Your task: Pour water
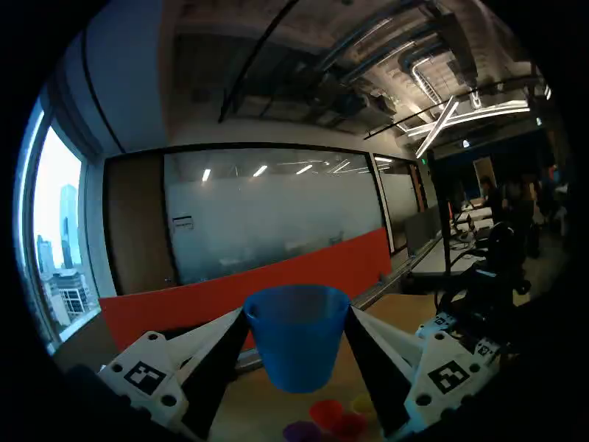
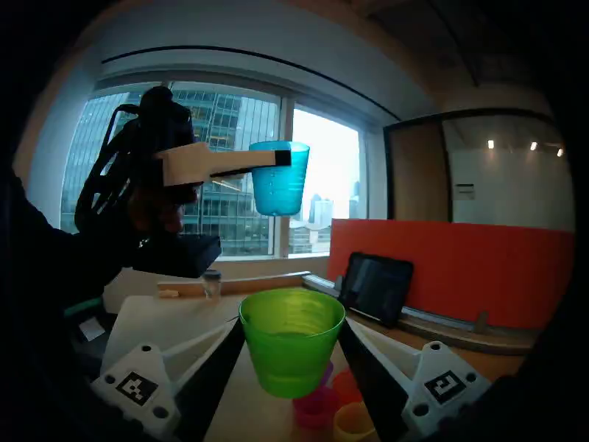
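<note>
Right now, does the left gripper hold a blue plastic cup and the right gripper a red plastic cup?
No: the right gripper holds a green plastic cup, not red, per the right gripper view. The left gripper does hold the blue plastic cup.

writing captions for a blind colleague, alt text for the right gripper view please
The right tongs grip an upright green cup close to the camera, above a table with small coloured cups. Farther off, the left tongs hold a blue cup raised in front of a city window, with a dark tablet and an orange partition to the right.
</note>
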The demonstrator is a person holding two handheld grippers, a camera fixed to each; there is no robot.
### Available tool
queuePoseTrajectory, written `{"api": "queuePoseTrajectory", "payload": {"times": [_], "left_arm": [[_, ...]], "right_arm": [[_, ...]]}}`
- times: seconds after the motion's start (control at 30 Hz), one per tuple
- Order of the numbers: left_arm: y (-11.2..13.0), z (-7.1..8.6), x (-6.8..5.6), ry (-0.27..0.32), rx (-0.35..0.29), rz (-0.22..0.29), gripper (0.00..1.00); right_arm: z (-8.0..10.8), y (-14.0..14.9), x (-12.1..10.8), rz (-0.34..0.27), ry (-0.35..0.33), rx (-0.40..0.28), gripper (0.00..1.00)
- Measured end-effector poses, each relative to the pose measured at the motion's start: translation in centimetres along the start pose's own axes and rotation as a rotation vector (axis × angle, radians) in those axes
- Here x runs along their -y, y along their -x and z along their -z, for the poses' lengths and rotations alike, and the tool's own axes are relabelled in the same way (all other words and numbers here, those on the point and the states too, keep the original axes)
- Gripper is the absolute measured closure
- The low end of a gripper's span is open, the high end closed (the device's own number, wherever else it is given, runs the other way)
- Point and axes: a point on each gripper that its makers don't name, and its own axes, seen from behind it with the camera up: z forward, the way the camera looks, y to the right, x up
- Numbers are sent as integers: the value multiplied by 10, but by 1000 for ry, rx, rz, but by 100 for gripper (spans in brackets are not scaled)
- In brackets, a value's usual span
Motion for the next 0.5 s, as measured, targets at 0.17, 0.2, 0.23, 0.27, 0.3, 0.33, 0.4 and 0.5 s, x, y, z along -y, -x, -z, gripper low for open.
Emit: {"api": "queuePoseTrajectory", "payload": {"times": [0.17,0.2,0.23,0.27,0.3,0.33,0.4,0.5], "left_arm": [[2,0,2,14,-1,48,12],[3,0,3,14,0,50,12],[4,0,3,13,2,49,12],[6,1,3,12,5,48,12],[7,1,3,12,7,47,12],[10,2,3,14,10,47,12],[14,3,2,17,17,48,12],[25,6,3,20,31,50,12]], "right_arm": [[0,0,-1,1,2,-1,10],[0,0,-1,1,3,-1,10],[0,0,-1,-1,4,-1,10],[0,0,-2,-2,5,-2,10],[0,0,-2,-3,6,-2,10],[1,0,-2,-5,6,-1,10],[2,0,-2,-10,7,0,10],[4,0,-4,-14,13,2,10]]}}
